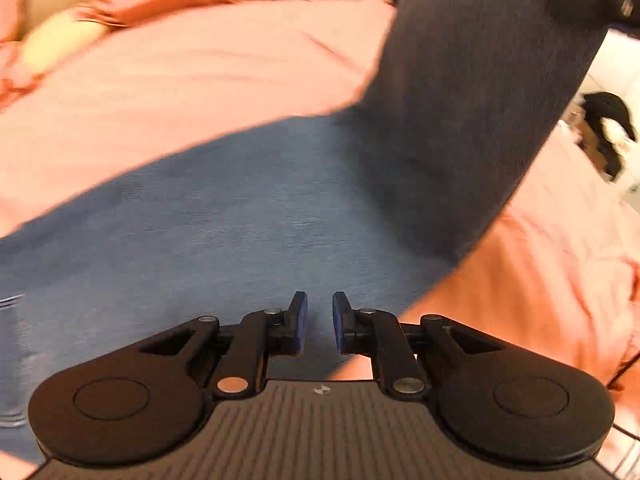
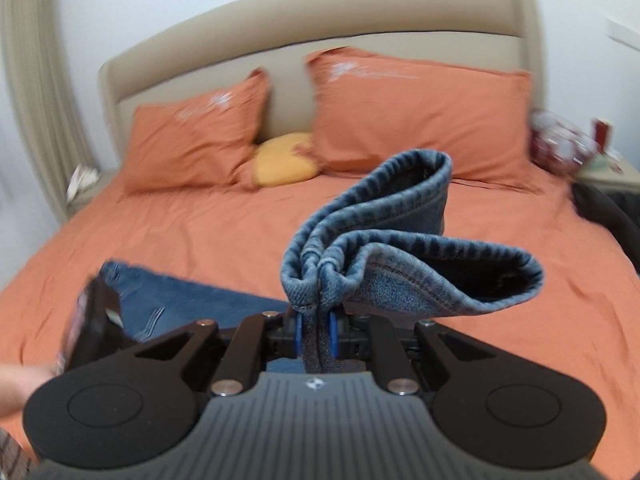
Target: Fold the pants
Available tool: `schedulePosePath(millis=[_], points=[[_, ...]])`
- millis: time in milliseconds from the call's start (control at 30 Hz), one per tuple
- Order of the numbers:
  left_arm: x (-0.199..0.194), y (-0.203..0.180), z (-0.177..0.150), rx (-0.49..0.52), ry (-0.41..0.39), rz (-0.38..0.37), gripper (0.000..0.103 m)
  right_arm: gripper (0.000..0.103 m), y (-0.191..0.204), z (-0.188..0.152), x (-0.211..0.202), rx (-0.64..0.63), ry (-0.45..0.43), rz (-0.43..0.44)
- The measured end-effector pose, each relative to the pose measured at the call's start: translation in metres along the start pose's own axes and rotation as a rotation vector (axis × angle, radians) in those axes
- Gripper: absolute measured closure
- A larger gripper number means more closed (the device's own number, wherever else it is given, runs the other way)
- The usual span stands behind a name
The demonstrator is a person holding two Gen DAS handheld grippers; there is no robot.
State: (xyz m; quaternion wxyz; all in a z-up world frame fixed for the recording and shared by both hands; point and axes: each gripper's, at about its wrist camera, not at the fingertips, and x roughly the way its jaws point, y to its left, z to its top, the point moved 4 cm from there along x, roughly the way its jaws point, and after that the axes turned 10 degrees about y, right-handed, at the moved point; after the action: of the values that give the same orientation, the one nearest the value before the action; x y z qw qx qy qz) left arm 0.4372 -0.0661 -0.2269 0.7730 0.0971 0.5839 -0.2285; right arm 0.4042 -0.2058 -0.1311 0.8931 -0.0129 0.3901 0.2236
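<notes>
right gripper (image 2: 316,336): clenched on the bunched hems of the jeans (image 2: 384,248), both leg cuffs pinched between the blue pads and lifted off the bed (image 2: 200,232).
left gripper (image 1: 320,322): released, small gap between the pads (image 1: 301,320), nothing in it; hovers over flat denim, pointing steeply down.
jeans: upper part lies flat on the orange sheet, near-left in the right wrist view; leg end rises as a dark band to the far right in the left wrist view (top edge blurred).
bed: orange sheet, two orange pillows (image 2: 420,120) and a yellow cushion (image 2: 286,160) far, at the beige headboard (image 2: 320,28).
step: lengthwise fold in hand, judged; hems are being carried over toward the waist end.
next move: lay hems onto the flat part, edges lined up; left gripper could pin or smooth the fold line first (judgement only).
risk: cuffs are bunched, may land crooked.
</notes>
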Motion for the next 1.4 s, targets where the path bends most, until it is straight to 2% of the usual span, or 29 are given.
schedulePosePath(millis=[200,400,500,533,600,667,733,833,900,967,1067,1167,1200,1233,1300,1400], points=[[-0.031,0.051,-0.029,-0.088,-0.068,0.072,0.084,0.093,0.070,-0.001,0.079,-0.103,0.130,0.031],[-0.044,0.096,-0.058,-0.227,-0.085,0.062,0.084,0.090,0.117,-0.036,0.162,-0.142,0.304,0.063],[-0.050,0.115,-0.072,-0.301,-0.107,0.053,0.084,0.087,0.131,-0.057,0.190,-0.172,0.375,0.033],[-0.051,0.118,-0.076,-0.318,-0.120,0.058,0.084,0.086,0.134,-0.064,0.194,-0.187,0.387,0.024],[-0.049,0.121,-0.081,-0.350,-0.139,0.053,0.084,0.072,0.137,-0.075,0.198,-0.197,0.409,0.024],[-0.045,0.127,-0.082,-0.385,-0.155,0.012,0.083,0.063,0.139,-0.079,0.197,-0.198,0.414,0.041],[-0.041,0.132,-0.081,-0.418,-0.169,-0.039,0.083,0.060,0.139,-0.078,0.190,-0.179,0.412,0.067],[-0.034,0.135,-0.077,-0.444,-0.187,-0.073,0.083,0.059,0.135,-0.070,0.176,-0.101,0.388,0.134],[-0.030,0.135,-0.073,-0.455,-0.190,-0.086,0.076,0.060,0.133,-0.063,0.171,-0.063,0.358,0.129],[-0.027,0.135,-0.068,-0.453,-0.187,-0.116,0.072,0.062,0.127,-0.057,0.169,-0.040,0.331,0.067],[-0.023,0.135,-0.056,-0.459,-0.202,-0.155,0.056,0.077,0.105,-0.054,0.161,-0.040,0.304,-0.021],[-0.014,0.135,-0.037,-0.455,-0.210,-0.165,0.051,0.084,0.073,-0.055,0.157,-0.017,0.316,-0.111],[-0.011,0.134,-0.030,-0.451,-0.207,-0.162,0.045,0.087,0.060,-0.056,0.155,-0.009,0.320,-0.148],[-0.008,0.134,-0.024,-0.448,-0.202,-0.164,0.041,0.089,0.047,-0.058,0.152,0.002,0.317,-0.180],[-0.002,0.134,-0.012,-0.451,-0.215,-0.173,0.024,0.091,0.021,-0.059,0.147,0.033,0.311,-0.214],[0.009,0.138,0.003,-0.473,-0.215,-0.168,0.020,0.091,-0.013,-0.061,0.144,0.057,0.303,-0.264]])
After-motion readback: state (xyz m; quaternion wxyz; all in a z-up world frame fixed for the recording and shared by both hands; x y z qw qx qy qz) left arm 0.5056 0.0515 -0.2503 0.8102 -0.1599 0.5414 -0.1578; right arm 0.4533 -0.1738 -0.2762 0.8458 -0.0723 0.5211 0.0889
